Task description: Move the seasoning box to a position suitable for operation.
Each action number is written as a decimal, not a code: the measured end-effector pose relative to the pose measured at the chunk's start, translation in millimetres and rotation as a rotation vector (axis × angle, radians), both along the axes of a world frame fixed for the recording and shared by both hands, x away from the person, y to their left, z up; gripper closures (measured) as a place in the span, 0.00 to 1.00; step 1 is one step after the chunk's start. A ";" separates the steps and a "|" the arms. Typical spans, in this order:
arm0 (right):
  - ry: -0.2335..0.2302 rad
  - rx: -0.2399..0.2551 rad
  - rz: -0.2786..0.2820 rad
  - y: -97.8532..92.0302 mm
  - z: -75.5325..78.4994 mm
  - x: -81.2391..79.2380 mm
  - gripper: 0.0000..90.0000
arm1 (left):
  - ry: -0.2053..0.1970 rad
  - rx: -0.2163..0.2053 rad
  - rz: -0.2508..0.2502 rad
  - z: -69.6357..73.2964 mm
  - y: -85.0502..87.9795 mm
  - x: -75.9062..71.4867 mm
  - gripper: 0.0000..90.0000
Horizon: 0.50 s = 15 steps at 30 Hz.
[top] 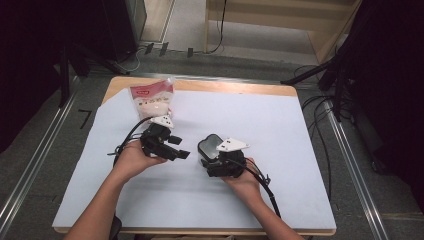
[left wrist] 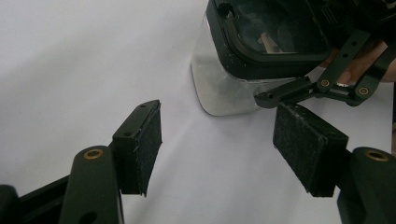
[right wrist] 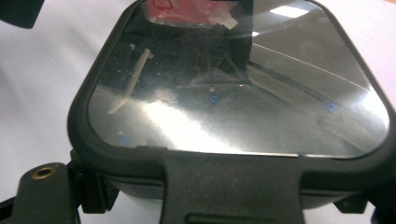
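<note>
A clear container (top: 210,142) with a black-rimmed lid stands on the white sheet (top: 270,125) near the table's middle. My right gripper (top: 211,153) is shut on it from the near side. In the right gripper view the glossy lid (right wrist: 233,93) lies close between the jaws. My left gripper (top: 180,147) sits just left of the container, open with nothing between its fingers. The left gripper view looks past my open left gripper (left wrist: 217,112) at the container's clear wall (left wrist: 219,88), with the right gripper's black linkage (left wrist: 327,84) against it. A pink and white snack bag (top: 152,100) stands at the back left.
The wooden table edge (top: 225,86) shows beyond the sheet. Black stands (top: 330,70) and cables (top: 320,125) crowd the floor on the right, and metal rails (top: 35,160) run along both sides. Bare sheet stretches to the right and front of the hands.
</note>
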State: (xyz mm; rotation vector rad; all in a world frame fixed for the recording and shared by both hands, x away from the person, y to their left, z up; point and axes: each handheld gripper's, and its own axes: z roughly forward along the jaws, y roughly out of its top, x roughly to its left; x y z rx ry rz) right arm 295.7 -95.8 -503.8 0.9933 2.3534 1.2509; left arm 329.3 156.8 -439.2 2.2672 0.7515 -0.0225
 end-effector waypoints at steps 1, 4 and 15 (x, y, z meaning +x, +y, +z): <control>0.006 0.005 0.003 -1.0 -0.3 0.5 0.17 | 0.003 -0.004 0.000 -0.1 -0.5 -0.3 0.37; 0.006 0.004 0.012 -2.0 -1.0 0.5 0.17 | 0.000 0.000 -0.001 -0.7 -1.5 -0.1 0.37; 0.039 0.008 0.006 -5.3 4.8 -1.9 0.15 | 0.007 -0.002 0.000 -0.5 -1.9 0.1 0.37</control>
